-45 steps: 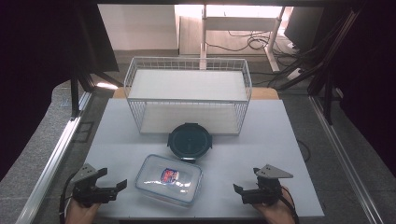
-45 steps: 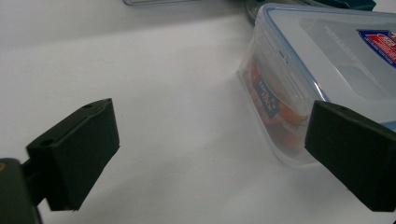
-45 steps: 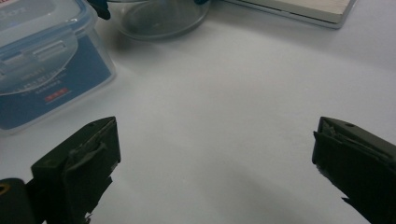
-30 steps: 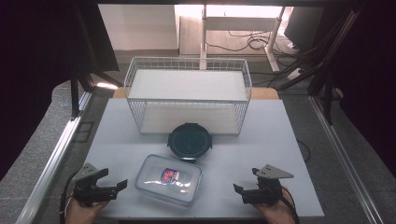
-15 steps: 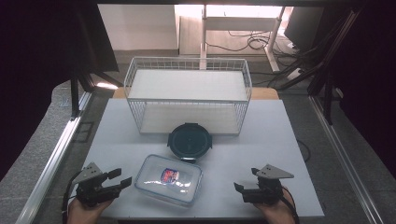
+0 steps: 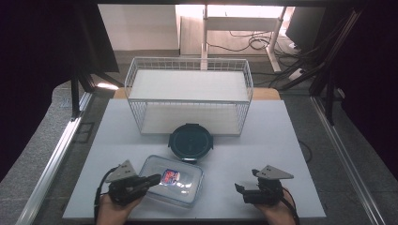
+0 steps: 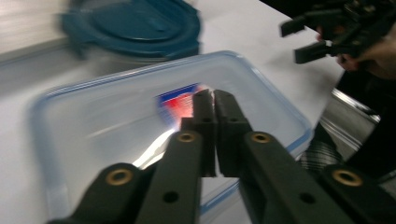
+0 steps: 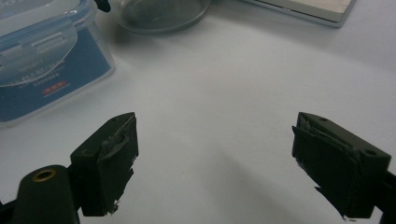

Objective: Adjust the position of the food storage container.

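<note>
The clear lidded box [image 6: 172, 181] lies at the table's [image 6: 281, 140] near edge; the round lidded container [image 6: 190, 142] sits just behind it; the wire basket [image 6: 188, 89] stands behind that.

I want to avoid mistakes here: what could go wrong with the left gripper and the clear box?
The left gripper, jaws just closed with nothing between them, hangs over the clear box; pressing down might slide the box into the round dark lid close behind. The right gripper is open and apart, so nothing steadies the box.

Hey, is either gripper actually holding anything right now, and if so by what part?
Nothing is held. The left gripper is shut empty above the clear container's lid; the right gripper is open over bare table.
</note>
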`<state>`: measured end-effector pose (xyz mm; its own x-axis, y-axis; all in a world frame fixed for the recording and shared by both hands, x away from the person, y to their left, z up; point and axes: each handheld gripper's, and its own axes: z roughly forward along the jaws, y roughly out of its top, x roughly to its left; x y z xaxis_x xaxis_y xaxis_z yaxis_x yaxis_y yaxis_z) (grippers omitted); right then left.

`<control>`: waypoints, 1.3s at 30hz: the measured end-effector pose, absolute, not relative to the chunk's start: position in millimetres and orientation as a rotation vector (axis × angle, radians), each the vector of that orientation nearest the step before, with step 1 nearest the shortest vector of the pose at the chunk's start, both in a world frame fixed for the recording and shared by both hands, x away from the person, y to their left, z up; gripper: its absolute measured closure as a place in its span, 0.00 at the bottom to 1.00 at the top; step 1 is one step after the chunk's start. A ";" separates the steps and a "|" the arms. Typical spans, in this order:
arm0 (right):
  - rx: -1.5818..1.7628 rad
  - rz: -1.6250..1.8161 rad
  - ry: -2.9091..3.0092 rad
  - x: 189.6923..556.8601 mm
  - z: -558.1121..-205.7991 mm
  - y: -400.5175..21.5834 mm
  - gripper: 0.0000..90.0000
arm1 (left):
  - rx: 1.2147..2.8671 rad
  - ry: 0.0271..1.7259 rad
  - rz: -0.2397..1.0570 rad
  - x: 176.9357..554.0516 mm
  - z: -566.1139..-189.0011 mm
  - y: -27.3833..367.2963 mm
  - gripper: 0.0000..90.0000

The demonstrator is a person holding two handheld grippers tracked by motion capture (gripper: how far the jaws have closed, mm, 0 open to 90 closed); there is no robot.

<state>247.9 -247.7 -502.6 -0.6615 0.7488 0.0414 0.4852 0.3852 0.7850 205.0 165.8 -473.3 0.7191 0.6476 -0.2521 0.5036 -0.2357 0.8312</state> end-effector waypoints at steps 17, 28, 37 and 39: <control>1.071 1.147 2.350 248.4 -504.1 -247.4 0.17 | 2.024 0.750 0.117 218.0 -472.1 90.8 1.00; 1.002 1.228 2.460 259.2 -485.5 -224.1 0.63 | 1.969 0.861 0.278 221.4 -465.8 133.7 0.44; 0.746 1.206 2.607 319.7 -461.6 -128.5 0.98 | 1.855 1.078 0.413 214.8 -479.9 202.6 0.11; 0.707 1.199 2.624 335.4 -458.8 -101.2 0.98 | 1.843 1.100 0.441 212.3 -484.8 215.6 0.11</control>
